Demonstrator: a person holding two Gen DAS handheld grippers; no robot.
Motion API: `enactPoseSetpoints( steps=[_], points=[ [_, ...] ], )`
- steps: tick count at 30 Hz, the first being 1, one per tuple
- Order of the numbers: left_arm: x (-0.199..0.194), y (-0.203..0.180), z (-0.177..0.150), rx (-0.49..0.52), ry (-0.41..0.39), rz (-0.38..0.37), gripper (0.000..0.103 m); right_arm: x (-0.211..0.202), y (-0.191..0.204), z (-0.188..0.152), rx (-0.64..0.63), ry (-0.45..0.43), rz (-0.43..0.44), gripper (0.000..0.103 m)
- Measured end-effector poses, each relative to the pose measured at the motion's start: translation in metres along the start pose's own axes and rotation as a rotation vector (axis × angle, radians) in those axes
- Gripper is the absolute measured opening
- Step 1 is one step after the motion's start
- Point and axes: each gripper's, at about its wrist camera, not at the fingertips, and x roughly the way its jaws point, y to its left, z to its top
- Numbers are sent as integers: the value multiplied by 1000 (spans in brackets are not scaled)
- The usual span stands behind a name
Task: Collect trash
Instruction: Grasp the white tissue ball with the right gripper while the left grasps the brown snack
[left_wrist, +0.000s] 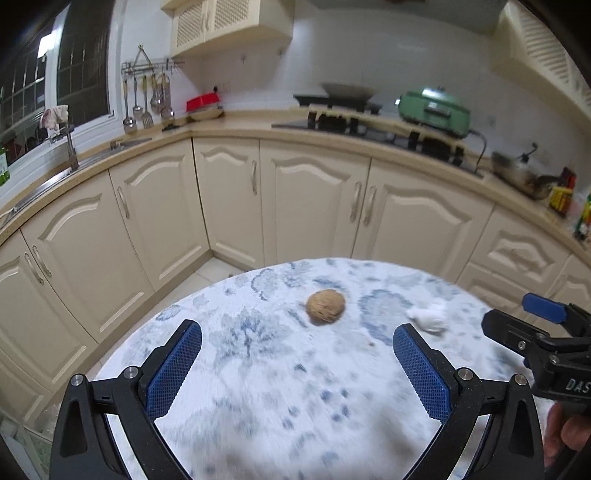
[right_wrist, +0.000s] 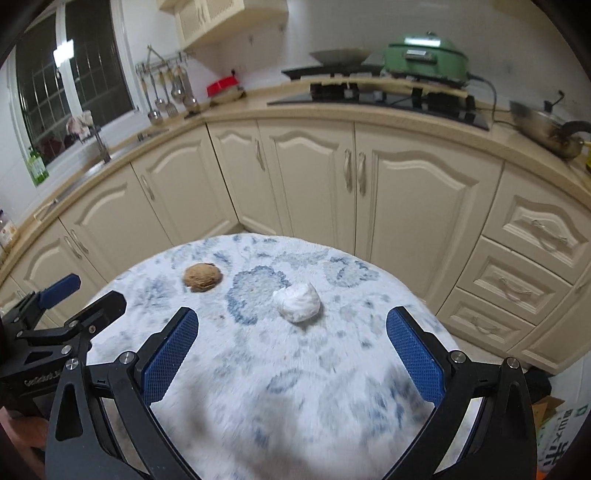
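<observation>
Trash remains uncollected: we note a brown shell (left_wrist: 325, 307) and a white paper wad (right_wrist: 296, 301) lying apart on the patterned surface (right_wrist: 295, 387). Left claw (left_wrist: 297, 369) stands wide and empty, the shell straight ahead of it. Right claw (right_wrist: 291, 363) is likewise wide and empty, the wad just ahead between its fingers' line. We see no bin or container in either view.
</observation>
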Motion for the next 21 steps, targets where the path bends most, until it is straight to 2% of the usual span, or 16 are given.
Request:
enactPoseSetpoints(
  steps=[6, 12, 14, 16, 18, 20, 21],
  points=[
    [74, -4, 24, 40, 74, 5, 102, 55, -10, 4, -1, 86, -22, 92],
    [134, -12, 41, 89, 134, 25, 102, 86, -8, 3, -30, 131, -8, 83],
    [151, -15, 46, 97, 146, 24, 102, 93, -8, 3, -48, 141, -12, 76],
    [166, -19, 49, 109, 155, 20, 102, 99, -6, 3, -55, 154, -10, 64],
    [182, -24, 52, 126, 184, 18, 95, 101, -4, 2, -78, 147, -28, 59],
    [195, -24, 58, 111, 200, -16, 88, 100, -2, 2, -92, 143, -24, 49],
    [199, -22, 61, 87, 205, -42, 79, 100, -1, 2, -98, 141, -28, 42]
  ],
)
